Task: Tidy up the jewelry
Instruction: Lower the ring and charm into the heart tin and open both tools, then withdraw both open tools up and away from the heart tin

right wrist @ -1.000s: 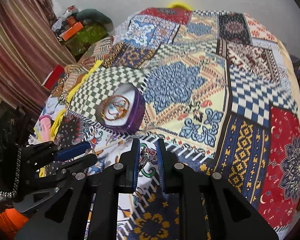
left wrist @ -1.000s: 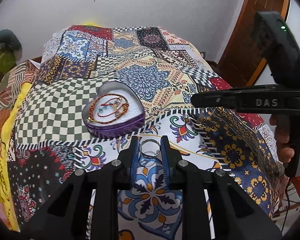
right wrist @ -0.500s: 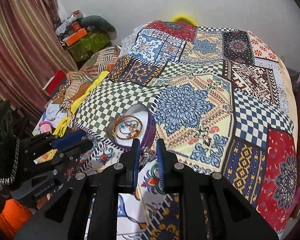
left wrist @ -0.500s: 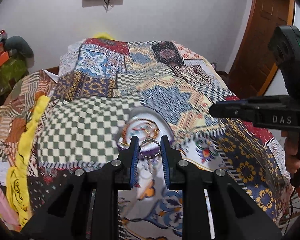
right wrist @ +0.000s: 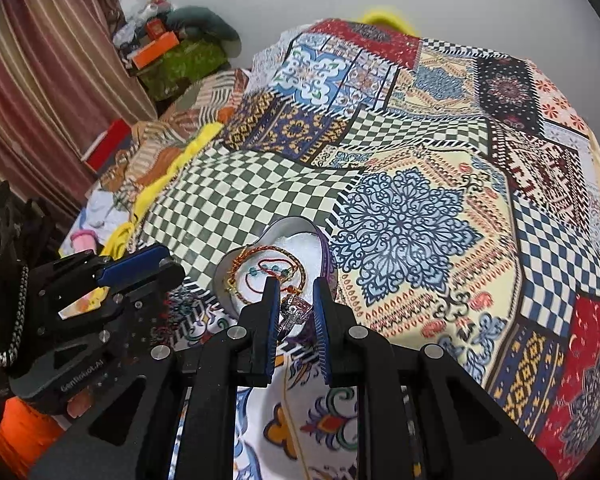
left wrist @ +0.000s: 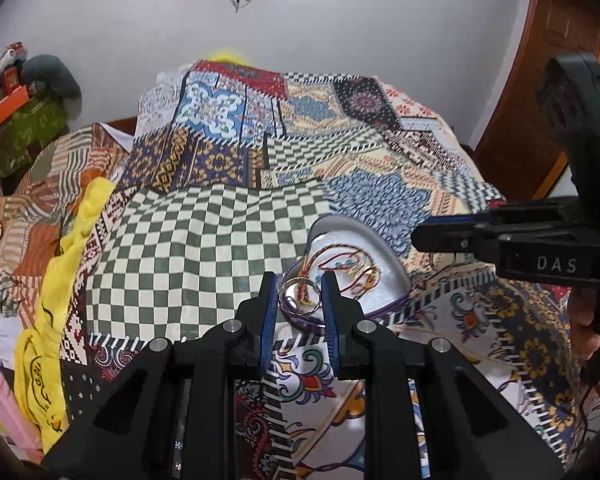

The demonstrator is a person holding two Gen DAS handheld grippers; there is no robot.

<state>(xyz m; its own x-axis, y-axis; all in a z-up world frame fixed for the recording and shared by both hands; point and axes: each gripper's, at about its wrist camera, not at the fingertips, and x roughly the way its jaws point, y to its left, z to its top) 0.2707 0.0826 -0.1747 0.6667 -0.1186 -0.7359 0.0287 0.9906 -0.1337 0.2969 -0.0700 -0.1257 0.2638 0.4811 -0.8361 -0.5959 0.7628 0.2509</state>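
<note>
At the far left of the bed, a yellow cloth [left wrist: 56, 320] lay crumpled along the edge of the quilt [left wrist: 204, 248]. The left tongs [left wrist: 300, 300] were closed on a plain silver ring [left wrist: 299, 297], pinched by its rim and held just over the near edge of the heart tin [left wrist: 384, 248], which sat on the quilt with beaded bracelets [left wrist: 348, 268] coiled on its white lining. To the right, the right tongs [right wrist: 296, 304] were clamped on a stone ring [right wrist: 295, 309], also above the tin's near rim in their own view. Both rings seemed ready to be dropped in. The risks looked plain enough: each ring was gripped only by a thin edge, so a small twist could let it slip and roll off into the busy quilt pattern, where it would be hard to find. With two tongs crowding one small tin, they might knock each other or tip the tin on the soft bedding. A release made too near the rim could send a ring bouncing outside.
</note>
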